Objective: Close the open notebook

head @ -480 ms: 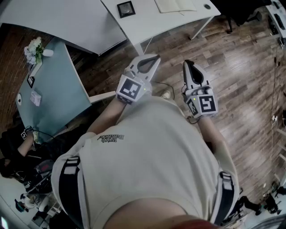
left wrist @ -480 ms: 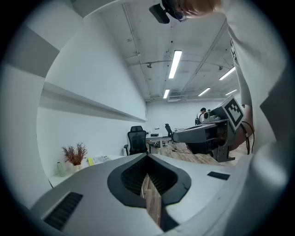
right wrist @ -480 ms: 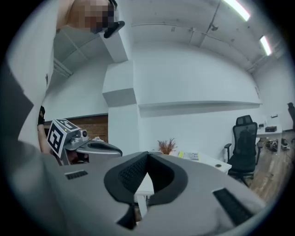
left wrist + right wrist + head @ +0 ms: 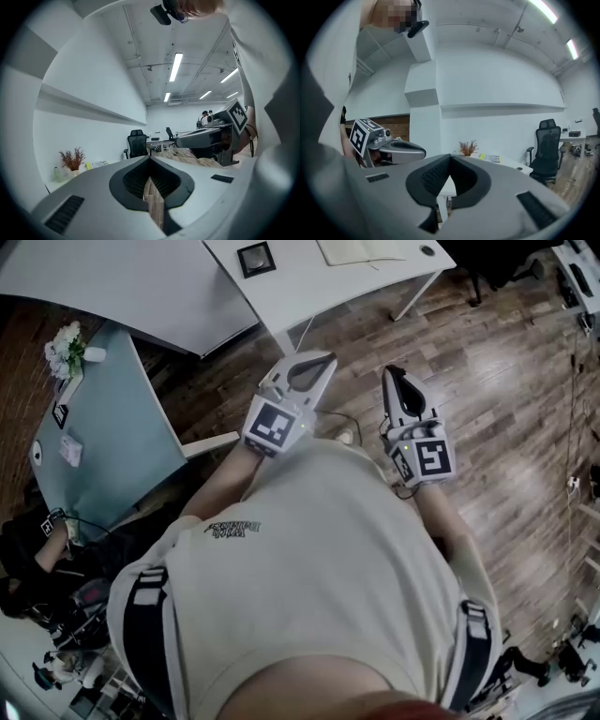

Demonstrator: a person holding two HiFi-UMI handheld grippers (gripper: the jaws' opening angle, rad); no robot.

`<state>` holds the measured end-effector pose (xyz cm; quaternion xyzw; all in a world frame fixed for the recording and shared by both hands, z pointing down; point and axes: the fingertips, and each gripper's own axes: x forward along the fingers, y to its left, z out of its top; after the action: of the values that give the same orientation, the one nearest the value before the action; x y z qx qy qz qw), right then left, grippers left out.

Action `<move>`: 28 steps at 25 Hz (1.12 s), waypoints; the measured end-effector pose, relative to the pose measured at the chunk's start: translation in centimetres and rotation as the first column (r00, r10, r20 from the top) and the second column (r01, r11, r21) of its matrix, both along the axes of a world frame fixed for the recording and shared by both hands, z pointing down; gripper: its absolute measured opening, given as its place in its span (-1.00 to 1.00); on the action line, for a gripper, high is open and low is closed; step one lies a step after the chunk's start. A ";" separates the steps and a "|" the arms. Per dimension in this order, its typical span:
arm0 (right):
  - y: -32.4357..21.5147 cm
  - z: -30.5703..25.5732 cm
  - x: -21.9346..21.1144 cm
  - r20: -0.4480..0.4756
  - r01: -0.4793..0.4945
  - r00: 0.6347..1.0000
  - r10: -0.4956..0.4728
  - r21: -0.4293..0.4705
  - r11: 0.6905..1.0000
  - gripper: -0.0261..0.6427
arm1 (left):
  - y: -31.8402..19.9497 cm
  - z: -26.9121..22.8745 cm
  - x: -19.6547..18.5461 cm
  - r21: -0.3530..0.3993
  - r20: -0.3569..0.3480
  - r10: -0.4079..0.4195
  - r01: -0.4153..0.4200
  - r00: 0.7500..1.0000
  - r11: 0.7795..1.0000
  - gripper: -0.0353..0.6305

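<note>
**Both grippers closed on nothing at chest height; notebook open on the far table**

The pads (image 4: 135,180) are dark ribbed rubber and line a teardrop hollow in each tool. On the left gripper (image 4: 150,158) the tips are seen pressed together with nothing gripped. Only wood planks show through the slit below the hollow. On the right gripper (image 4: 450,157) the tips are likewise closed, with nothing between them.

The shells are smooth, pale grey moulded plastic. A cube (image 4: 277,425) with a black-and-white square marker is fixed at the rear of each.

Both tools are held out in front of the chest, side by side and apart. They are aimed ahead, close to level and slightly nose-down. In the head view the left one leans toward the upper right, and the right one points almost straight up the picture. The forearms come out from under a beige shirt (image 4: 319,549).

The notebook (image 4: 361,249) is found lying open and flat on the table (image 4: 309,287), at the top edge of the head view. It is well ahead of both tools and untouched. The pages are cream. The long axis runs across the picture, dipping slightly to the right, and the far part is cut off by the frame. The line of the spine cannot be resolved.

The table has a smooth white top on thin white legs. The floor (image 4: 506,381) is brown wood plank.
</note>
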<state>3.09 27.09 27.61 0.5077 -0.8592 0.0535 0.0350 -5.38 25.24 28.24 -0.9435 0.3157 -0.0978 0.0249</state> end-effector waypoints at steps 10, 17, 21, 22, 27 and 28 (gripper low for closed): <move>0.5 1.4 2.8 0.059 0.008 0.998 -0.005 -0.040 0.999 -0.92 | 0.1 0.8 2.7 0.005 0.027 0.000 0.000 1.000 1.000 -0.86; 0.3 1.8 4.6 0.074 0.021 0.997 -0.018 -0.040 0.999 -0.92 | 0.3 0.8 4.2 -0.002 0.014 -0.037 0.037 0.999 0.999 -0.86; 0.2 1.9 5.5 0.074 0.025 0.997 -0.023 -0.032 0.999 -0.92 | 0.6 1.1 4.8 0.001 0.017 -0.049 0.049 0.999 0.999 -0.86; 0.2 1.9 5.6 0.075 0.028 0.997 -0.025 -0.031 0.999 -0.91 | 0.7 1.3 4.9 -0.002 0.013 -0.051 0.051 0.999 0.999 -0.86; 0.0 2.3 5.9 0.079 0.046 0.996 -0.043 -0.035 0.998 -0.91 | 0.5 1.5 5.2 -0.008 0.017 -0.069 0.069 0.997 0.998 -0.86; -0.1 2.3 5.9 0.078 0.051 0.996 -0.048 -0.037 0.998 -0.91 | 0.4 1.5 5.2 -0.011 0.016 -0.075 0.076 0.997 0.997 -0.86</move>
<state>9.01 26.96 29.95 0.4829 -0.8710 0.0889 0.0128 -0.23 25.64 29.78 -0.9302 0.3504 -0.1078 0.0180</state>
